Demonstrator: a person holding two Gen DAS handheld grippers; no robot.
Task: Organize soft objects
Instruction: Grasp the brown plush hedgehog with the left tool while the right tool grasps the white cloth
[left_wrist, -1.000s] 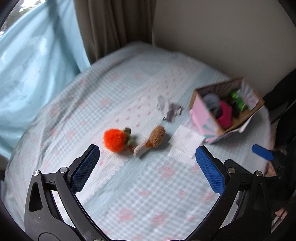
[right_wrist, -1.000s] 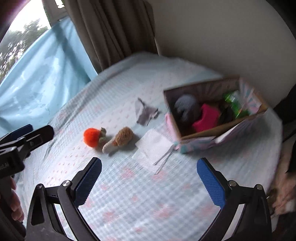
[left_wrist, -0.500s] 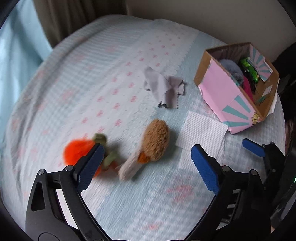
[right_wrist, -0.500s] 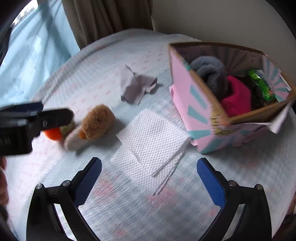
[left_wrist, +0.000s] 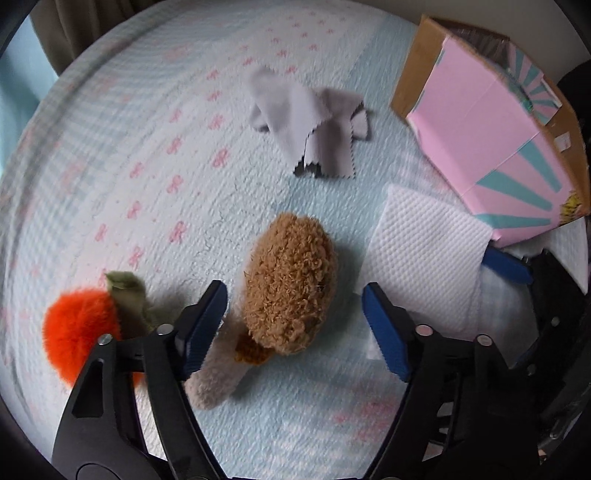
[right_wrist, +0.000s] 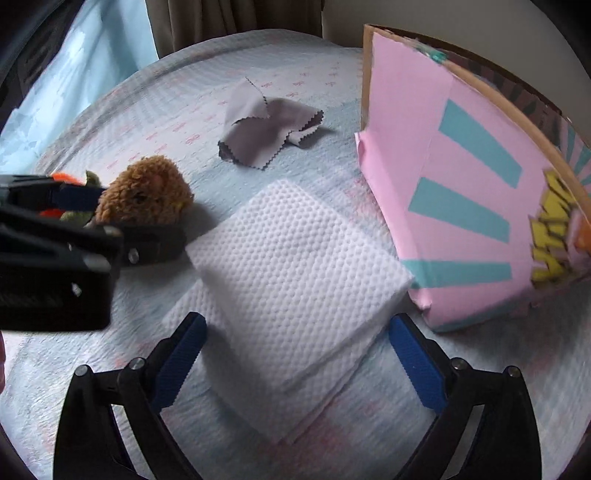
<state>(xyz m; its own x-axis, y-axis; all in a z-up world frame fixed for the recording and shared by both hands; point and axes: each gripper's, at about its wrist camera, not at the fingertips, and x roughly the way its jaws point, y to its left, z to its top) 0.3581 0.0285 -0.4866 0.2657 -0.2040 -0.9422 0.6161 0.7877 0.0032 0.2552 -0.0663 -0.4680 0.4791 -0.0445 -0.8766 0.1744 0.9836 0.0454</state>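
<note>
A pale blue bedspread (left_wrist: 155, 155) with small pink bows covers the whole surface, and brown curtains (right_wrist: 229, 18) hang at its far edge. One pink cardboard box (right_wrist: 443, 177) with teal stripes stands at the right, the largest thing on the cover; from these angles its contents are hidden. Near its left corner lie the white paper towels (right_wrist: 295, 266), a folded one on top of at least one more sheet; the exact number cannot be told. One grey cloth (left_wrist: 314, 122) with pinked edges lies crumpled farther away, apart from everything else. There are two plush toys. The brown plush drumstick (left_wrist: 291, 288) lies just left of the towels, its pale handle pointing near. The orange plush fruit (left_wrist: 79, 328) with a green leaf sits just left of that.

The left gripper (left_wrist: 295, 321) is low over the drumstick, jaws wide and straddling it; its left finger stands between the two toys and partly hides the fruit. The right gripper (right_wrist: 295, 358) hovers over the near edge of the towels, jaws wide, holding nothing.
</note>
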